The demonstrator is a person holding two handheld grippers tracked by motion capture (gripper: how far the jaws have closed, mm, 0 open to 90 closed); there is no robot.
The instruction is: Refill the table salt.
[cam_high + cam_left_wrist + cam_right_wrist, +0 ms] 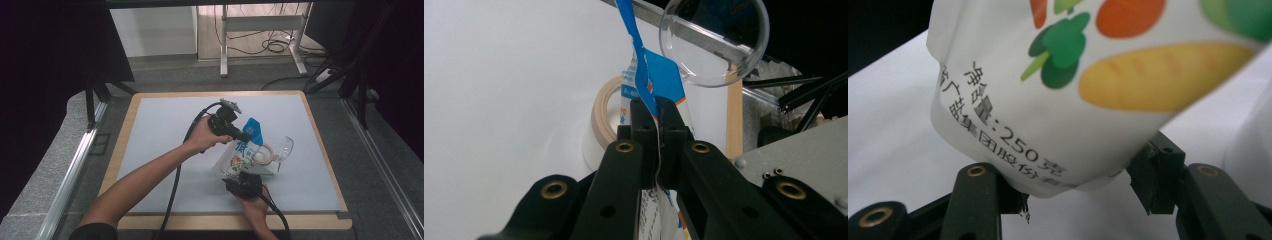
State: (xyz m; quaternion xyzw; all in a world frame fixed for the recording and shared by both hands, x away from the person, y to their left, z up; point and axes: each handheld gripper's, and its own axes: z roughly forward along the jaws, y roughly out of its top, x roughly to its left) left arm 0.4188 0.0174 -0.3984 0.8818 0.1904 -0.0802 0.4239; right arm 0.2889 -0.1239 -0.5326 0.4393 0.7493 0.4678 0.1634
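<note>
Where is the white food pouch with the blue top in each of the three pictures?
High view: the pouch stands just right of the table's middle, between the left gripper and right gripper.
Left gripper view: centre, its blue top pinched between the jaws.
Right gripper view: the pouch's bottom fills the upper middle, between the jaws.
Shared landmark: the white table surface.

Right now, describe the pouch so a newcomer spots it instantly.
On the white mat, right of centre, the pouch stands between both grippers. Unlike the tape roll and clear cup beside it, it is white with vegetable pictures and a blue top.
</note>
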